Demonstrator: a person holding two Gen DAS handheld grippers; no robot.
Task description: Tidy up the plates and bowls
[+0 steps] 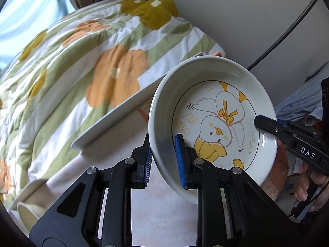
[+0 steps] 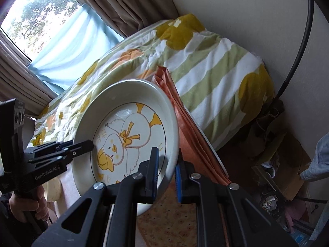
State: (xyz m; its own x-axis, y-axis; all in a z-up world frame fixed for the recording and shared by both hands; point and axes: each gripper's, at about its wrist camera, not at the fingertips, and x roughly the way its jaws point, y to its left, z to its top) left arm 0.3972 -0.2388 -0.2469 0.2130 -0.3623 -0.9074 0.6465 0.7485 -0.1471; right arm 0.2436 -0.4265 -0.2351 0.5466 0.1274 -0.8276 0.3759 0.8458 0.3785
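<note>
A white plate [image 1: 213, 111] printed with a yellow duck is held clear of the table [image 1: 164, 216], tilted, gripped from two sides. Its rim at about seven o'clock is clamped by the left gripper [image 1: 164, 160], one blue pad [image 1: 181, 160] inside the wall and one outside. The opposite rim, at about three o'clock, is pinched by the right gripper [image 2: 167, 175]. A flowered quilt [image 1: 82, 61] is seen behind, at ten o'clock. A cream bowl [image 1: 28, 212] lies at eight o'clock on the table.
</note>
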